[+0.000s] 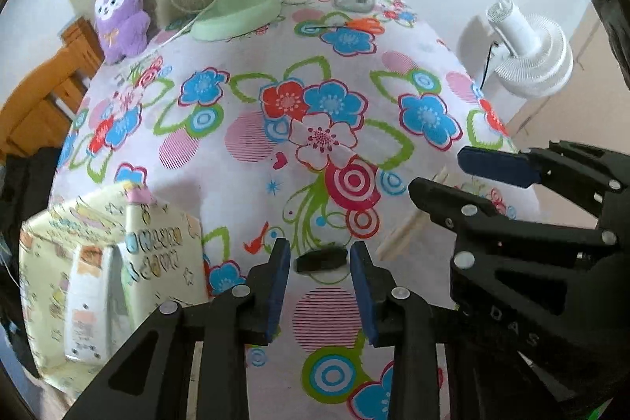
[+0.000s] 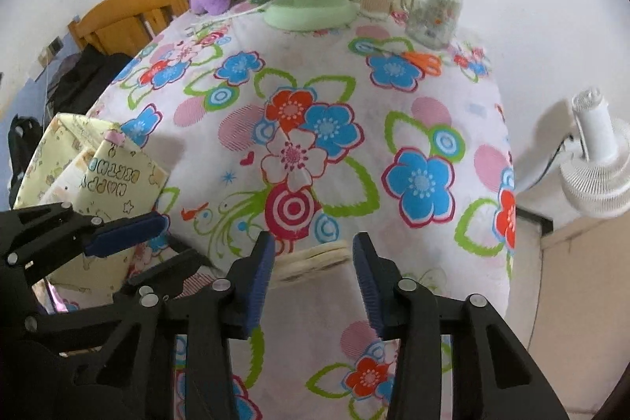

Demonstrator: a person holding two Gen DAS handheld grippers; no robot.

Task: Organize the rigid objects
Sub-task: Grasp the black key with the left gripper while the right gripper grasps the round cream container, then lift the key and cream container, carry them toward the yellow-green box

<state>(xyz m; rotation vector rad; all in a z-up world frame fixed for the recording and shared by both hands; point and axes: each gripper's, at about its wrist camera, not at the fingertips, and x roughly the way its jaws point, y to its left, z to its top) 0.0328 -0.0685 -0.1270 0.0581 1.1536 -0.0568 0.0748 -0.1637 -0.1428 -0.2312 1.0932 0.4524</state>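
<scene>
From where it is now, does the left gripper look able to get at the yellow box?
Probably yes: the yellow box stands just beside the left gripper, with nothing between them, though its jaws hold a black piece.
</scene>
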